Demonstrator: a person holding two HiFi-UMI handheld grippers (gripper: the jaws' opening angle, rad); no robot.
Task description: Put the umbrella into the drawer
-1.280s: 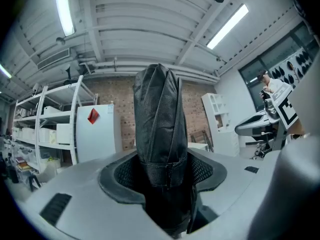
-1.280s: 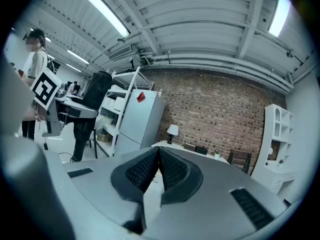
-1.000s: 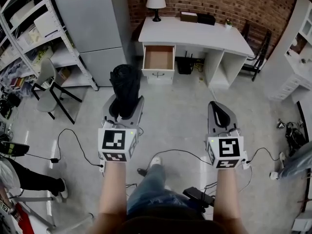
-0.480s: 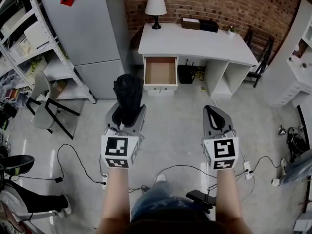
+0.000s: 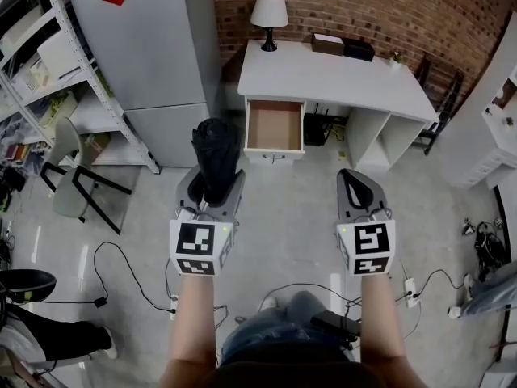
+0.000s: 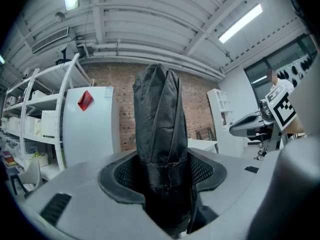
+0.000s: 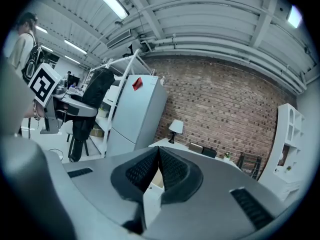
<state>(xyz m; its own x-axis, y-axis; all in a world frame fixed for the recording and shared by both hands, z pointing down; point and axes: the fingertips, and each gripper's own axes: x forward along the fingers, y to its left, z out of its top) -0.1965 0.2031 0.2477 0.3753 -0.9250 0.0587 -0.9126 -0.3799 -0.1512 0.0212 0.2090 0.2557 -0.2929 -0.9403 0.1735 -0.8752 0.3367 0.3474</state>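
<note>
A folded black umbrella (image 5: 215, 157) stands upright between the jaws of my left gripper (image 5: 213, 183), which is shut on it; in the left gripper view the umbrella (image 6: 161, 134) fills the middle, pinched by both pads. My right gripper (image 5: 357, 187) is held level at the right, its jaws shut with nothing between them, and its pads (image 7: 150, 169) meet at the tips. Ahead stands a white desk (image 5: 339, 71) whose left drawer (image 5: 274, 126) is pulled open and shows a bare brown bottom. Both grippers are still short of the drawer.
A grey cabinet (image 5: 153, 47) stands left of the desk, with metal shelving (image 5: 48, 63) and a chair (image 5: 69, 156) further left. On the desk are a lamp (image 5: 269, 14) and dark boxes (image 5: 343, 47). Cables (image 5: 121, 265) lie on the floor. A white shelf unit (image 5: 501, 111) is at the right.
Both grippers have come forward toward the desk; the open drawer now sits nearer in the head view. The left gripper still holds the umbrella upright.
</note>
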